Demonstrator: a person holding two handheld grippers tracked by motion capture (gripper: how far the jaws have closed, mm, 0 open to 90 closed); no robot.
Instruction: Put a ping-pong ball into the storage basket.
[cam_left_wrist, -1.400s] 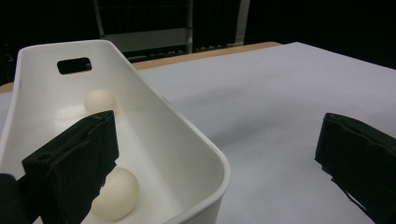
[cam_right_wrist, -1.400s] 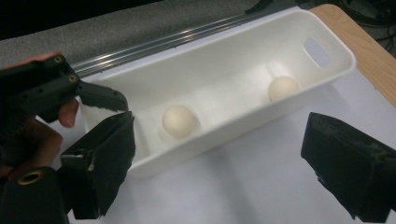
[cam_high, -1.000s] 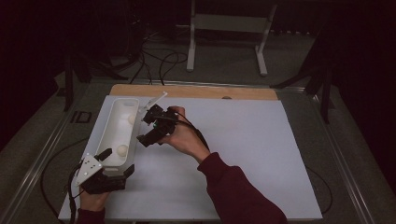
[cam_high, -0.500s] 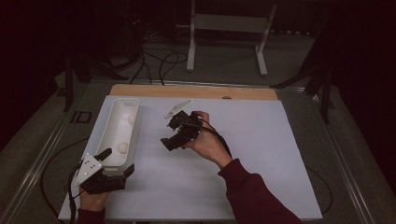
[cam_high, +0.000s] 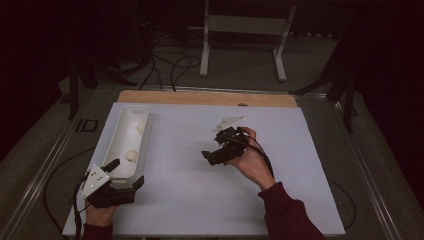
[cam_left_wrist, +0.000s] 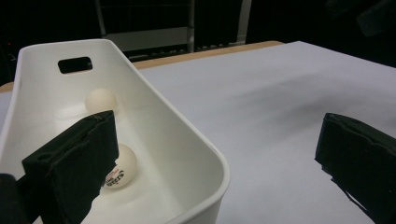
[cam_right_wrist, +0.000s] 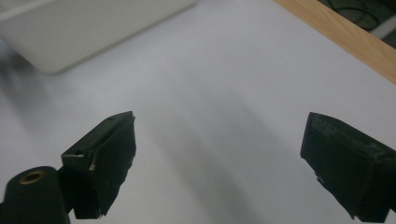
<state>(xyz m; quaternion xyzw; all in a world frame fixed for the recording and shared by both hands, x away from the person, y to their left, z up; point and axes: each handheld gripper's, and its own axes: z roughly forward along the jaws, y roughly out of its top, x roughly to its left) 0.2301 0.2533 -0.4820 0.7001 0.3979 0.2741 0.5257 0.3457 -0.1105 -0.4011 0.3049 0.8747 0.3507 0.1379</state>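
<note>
We see the left hand-held gripper (cam_high: 122, 175) released, its jaws straddling the near end wall of the white bin (cam_high: 112, 150); two balls (cam_left_wrist: 119, 165) lie inside, just ahead. The right hand-held gripper (cam_high: 212, 150) hangs released, empty, over the table (cam_high: 300, 175).

The right gripper (cam_high: 220, 150) is being drawn away from the white tray (cam_high: 112, 150), rightward and nearer the person across the white table surface (cam_high: 190, 200); a second ago it was hovering at the tray's right rim, and it is now being held well apart from it, near the middle of the table. Its jaws are being held wide apart over bare surface.
</note>
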